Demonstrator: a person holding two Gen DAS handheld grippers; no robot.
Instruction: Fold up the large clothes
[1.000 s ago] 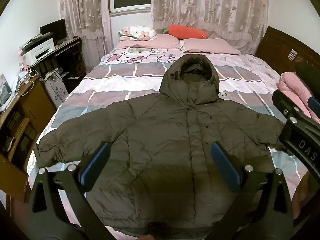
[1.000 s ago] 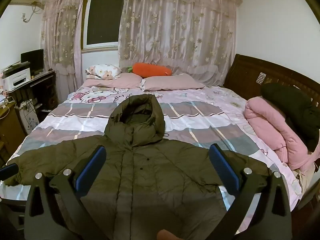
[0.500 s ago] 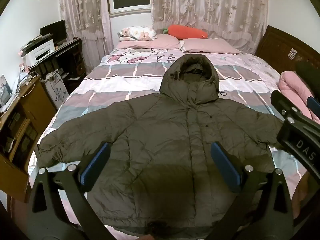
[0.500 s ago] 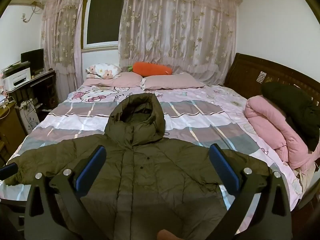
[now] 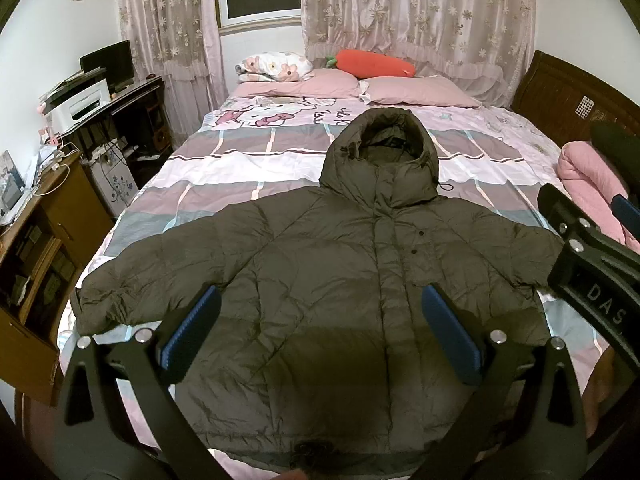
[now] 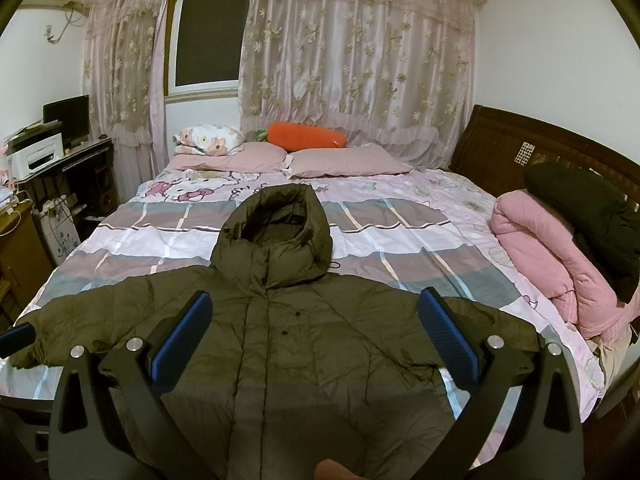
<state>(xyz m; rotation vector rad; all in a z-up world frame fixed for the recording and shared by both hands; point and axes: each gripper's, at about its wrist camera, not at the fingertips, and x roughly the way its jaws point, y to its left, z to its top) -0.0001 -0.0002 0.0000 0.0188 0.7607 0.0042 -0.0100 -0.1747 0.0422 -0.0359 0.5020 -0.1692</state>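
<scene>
An olive-green hooded puffer jacket (image 5: 340,280) (image 6: 288,344) lies flat, front up, on the bed, sleeves spread left and right, hood toward the pillows. My left gripper (image 5: 320,312) hovers open above the jacket's lower front, holding nothing. My right gripper (image 6: 316,316) hovers open over the chest and right side, also holding nothing. In the left wrist view the right gripper's black body (image 5: 592,268) shows at the right edge, over the jacket's right sleeve end. A blue pad of the left gripper (image 6: 16,334) peeks in at the left edge of the right wrist view.
The bed (image 5: 240,168) has a pink patterned sheet, pink pillows (image 5: 416,94) and a carrot plush (image 5: 374,64). A rolled pink quilt (image 6: 536,264) with a dark garment (image 6: 588,208) lies at the bed's right edge. A desk with a printer (image 5: 84,104) and a wooden cabinet (image 5: 32,256) stand left.
Almost nothing has changed; the views shift very slightly and both grippers stay open above the jacket.
</scene>
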